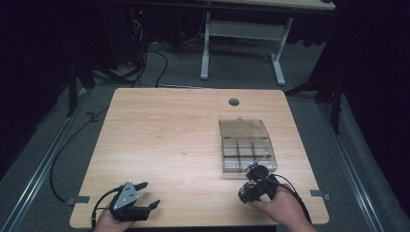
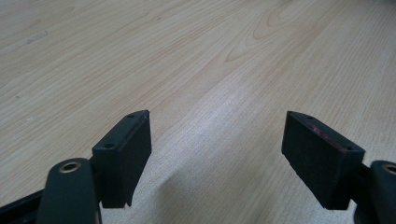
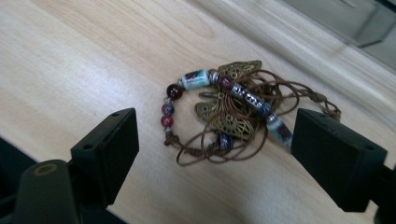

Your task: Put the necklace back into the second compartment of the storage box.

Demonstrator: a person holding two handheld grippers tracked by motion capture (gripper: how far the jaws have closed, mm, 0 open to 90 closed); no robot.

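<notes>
1. Right gripper (image 3: 215, 154) jaws are apart, beaded necklace (image 3: 233, 109) lies loose on the surface (image 3: 93, 56) between them — center first.
2. Close on beads at 12 o'clock, not cord.
3. Box (image 1: 247, 147) at 12; left gripper (image 2: 217, 158) apart, idle.

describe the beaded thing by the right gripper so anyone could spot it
On the wooden table, in front of the clear compartment box, lies a beaded necklace between the right gripper's open fingers. Its brass butterfly pendant and tangled brown cord set it apart.
</notes>
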